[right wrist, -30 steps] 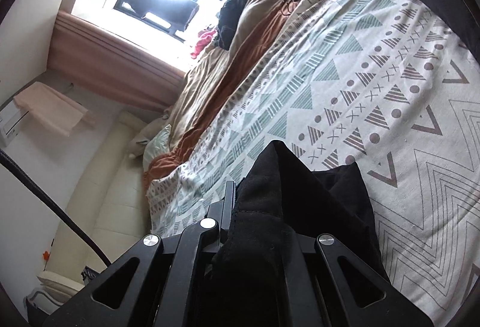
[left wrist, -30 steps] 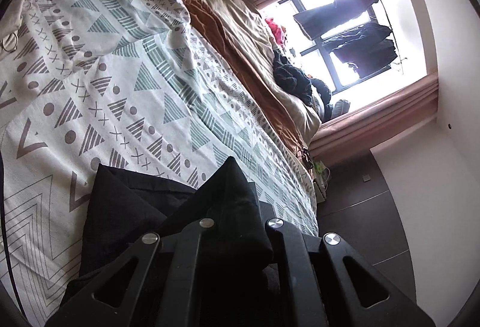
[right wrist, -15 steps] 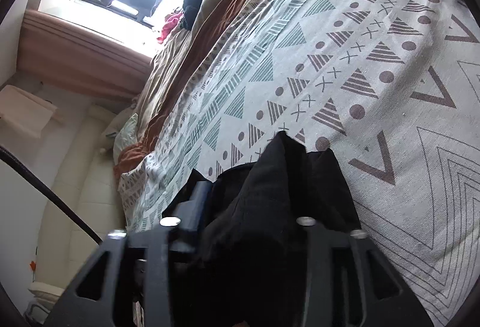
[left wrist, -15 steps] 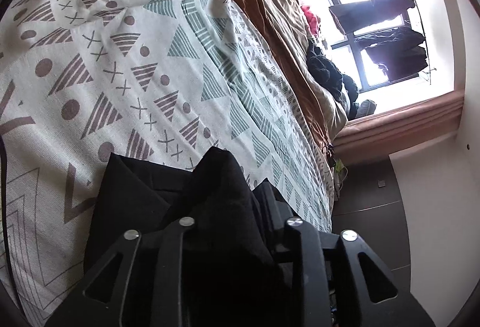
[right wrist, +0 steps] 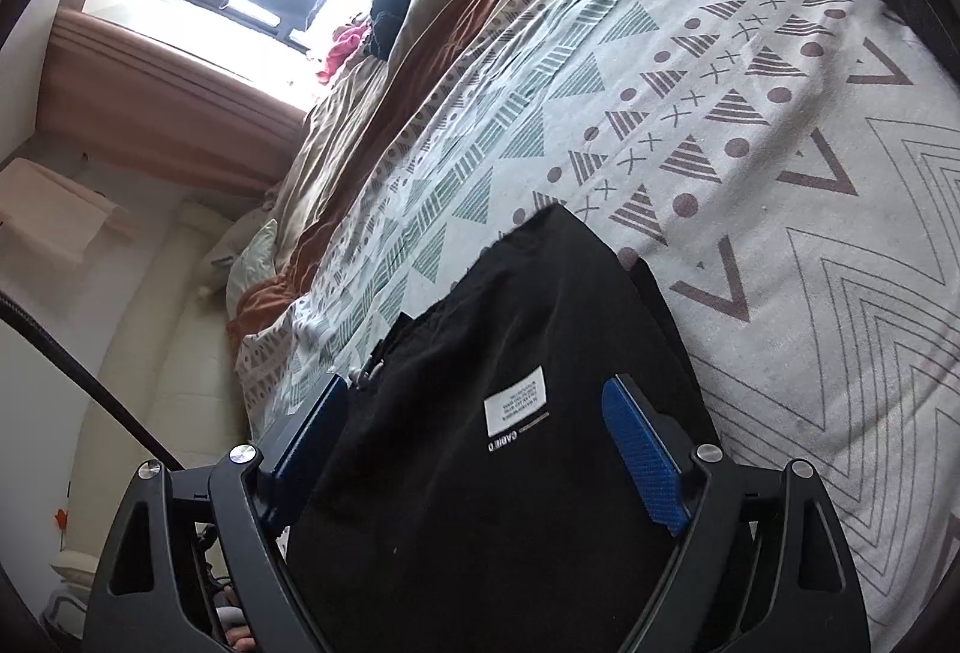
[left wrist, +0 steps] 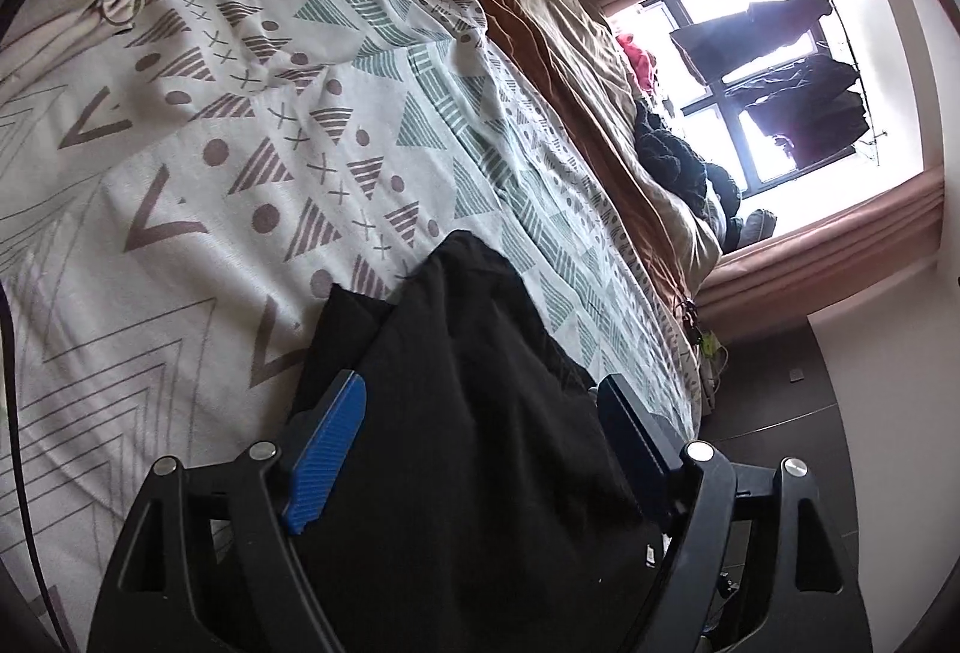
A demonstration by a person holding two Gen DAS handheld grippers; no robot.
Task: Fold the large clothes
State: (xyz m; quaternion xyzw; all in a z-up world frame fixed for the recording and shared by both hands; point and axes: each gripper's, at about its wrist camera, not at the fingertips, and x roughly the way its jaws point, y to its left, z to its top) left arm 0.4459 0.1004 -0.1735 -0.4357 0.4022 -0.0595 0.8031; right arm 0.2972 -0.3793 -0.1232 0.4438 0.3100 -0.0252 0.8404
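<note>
Now both grippers sit with jaws spread wide, gripping nothing. The left gripper (left wrist: 480, 413) has the black garment (left wrist: 480, 413) lying loose between its blue pads (left wrist: 327, 449); the right gripper (right wrist: 474, 425) frames the same cloth, white label (right wrist: 515, 401) showing, on the patterned bedspread (right wrist: 750, 143).

Left gripper (left wrist: 480, 401) spread — black garment (left wrist: 480, 443) between fingers (left wrist: 327, 443)
</note>
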